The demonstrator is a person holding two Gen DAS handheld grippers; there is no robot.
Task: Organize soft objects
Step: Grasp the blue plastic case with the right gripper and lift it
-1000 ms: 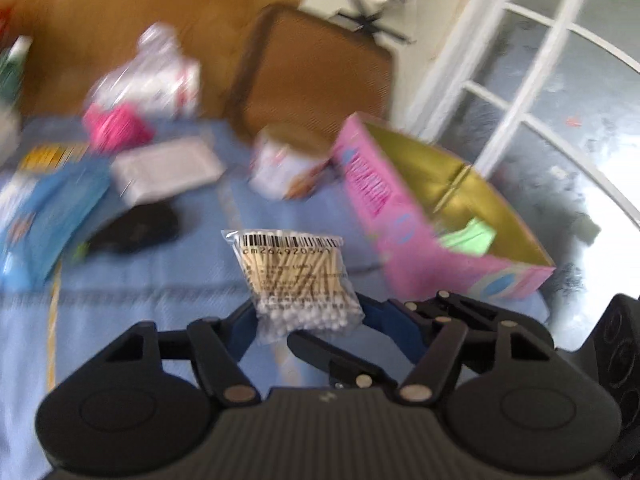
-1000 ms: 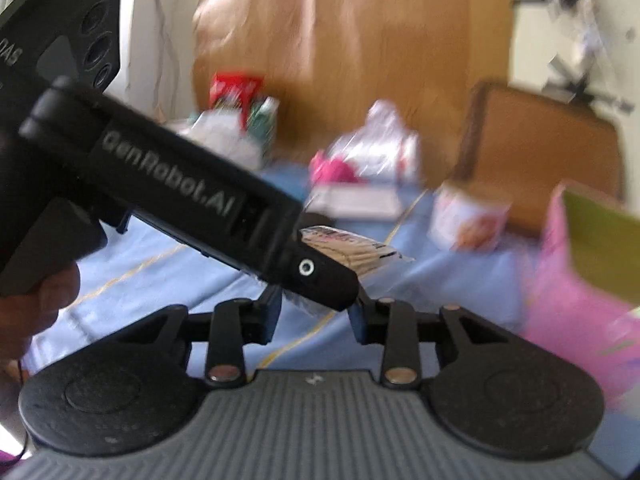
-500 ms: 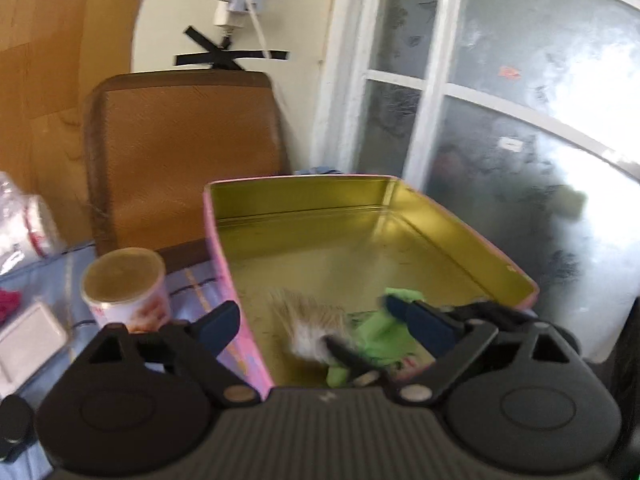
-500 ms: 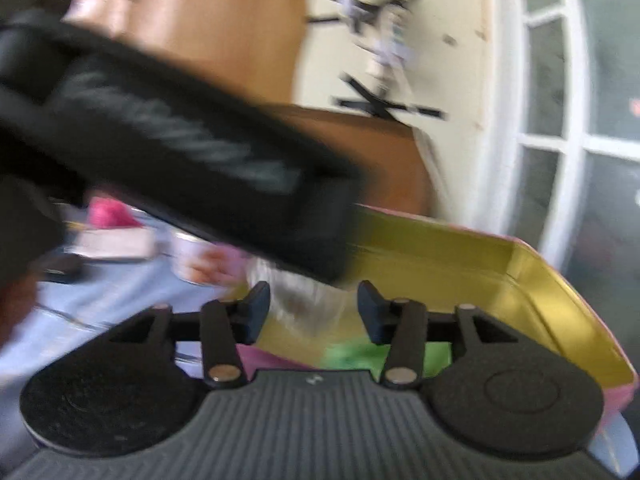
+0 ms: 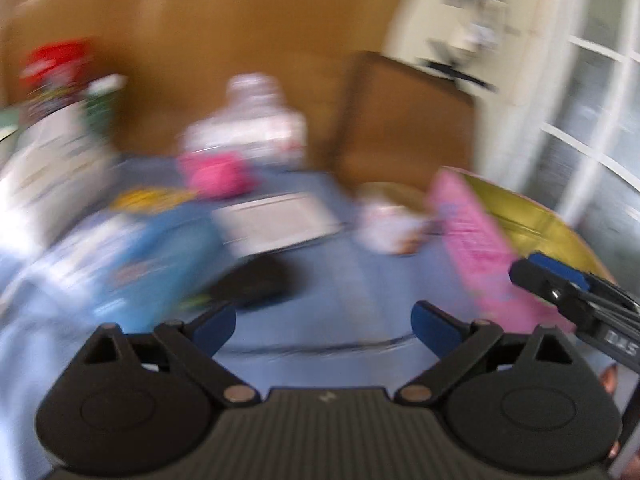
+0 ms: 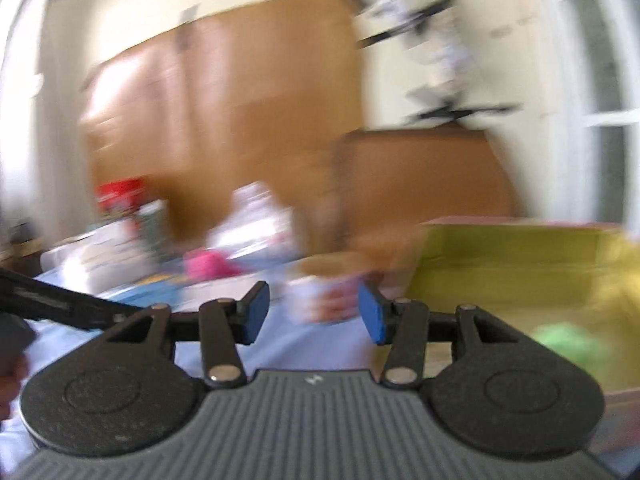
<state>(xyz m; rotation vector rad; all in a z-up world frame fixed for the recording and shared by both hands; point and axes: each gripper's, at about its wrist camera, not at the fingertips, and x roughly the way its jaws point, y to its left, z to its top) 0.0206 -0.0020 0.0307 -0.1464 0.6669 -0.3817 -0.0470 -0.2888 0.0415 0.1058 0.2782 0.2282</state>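
Now, step in hand: I judge that I am swinging the left gripper (image 5: 323,322) back over the worktop (image 5: 340,280) to pick the next soft thing for the pink box (image 5: 476,240).
Left fingers: they have just been opening and stand wide apart, with nothing between them.
Right fingers: the right gripper (image 6: 313,312) has its fingers partly apart and empty; only the blurred scene shows through the gap.
Where the goods are: the pink box sits at the right end of the worktop, open, its gold inside showing; a green soft thing (image 6: 568,340) lies in it. Whatever else is in there is too blurred to tell.
Next candidate: the black soft lump (image 5: 256,284) lies nearest, just ahead and left of my left fingers; the pink bundle (image 5: 216,174) sits further back.
How to do it well: I would slow down first, since both views are smeared, then come down over the lump with the fingers wide and close on its middle.
Around it: a blue packet (image 5: 160,260) lies just beside the lump, and a flat white pack (image 5: 276,224) behind it.
In the way: a round tub (image 5: 386,224) stands close by the box's near wall, and the right gripper hangs by the box, so I would carry high and clear both.
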